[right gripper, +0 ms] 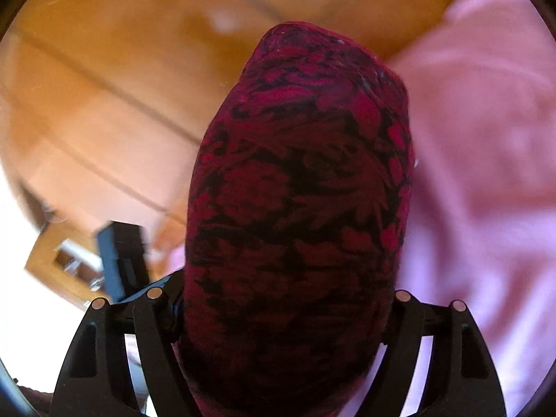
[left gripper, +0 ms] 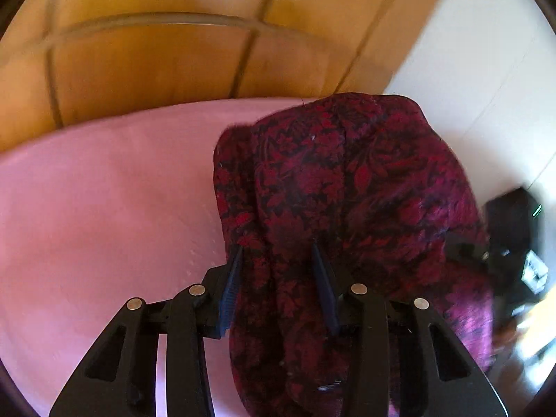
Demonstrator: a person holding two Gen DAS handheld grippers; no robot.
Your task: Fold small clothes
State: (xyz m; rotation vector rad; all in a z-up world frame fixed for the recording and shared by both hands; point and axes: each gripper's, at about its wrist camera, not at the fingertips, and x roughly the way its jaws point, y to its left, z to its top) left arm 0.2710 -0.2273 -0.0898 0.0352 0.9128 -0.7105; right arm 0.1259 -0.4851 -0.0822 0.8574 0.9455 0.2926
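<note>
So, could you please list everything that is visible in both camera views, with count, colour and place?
Garment: one, dark red and black floral, hanging between both grippers above the bed.
Bed sheet: one, pink, below the garment.
Wardrobe: one, orange-brown wood, behind the bed.
Wall: white, at right of the left view.
Left gripper: one, black, blue pads, cloth between its fingers.
Right gripper: one, black, fingers covered by cloth.

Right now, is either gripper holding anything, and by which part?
Both hold the red patterned cloth. The left gripper has a bunched fold between its fingers. Cloth covers the right gripper, so its grip point cannot be told.
</note>
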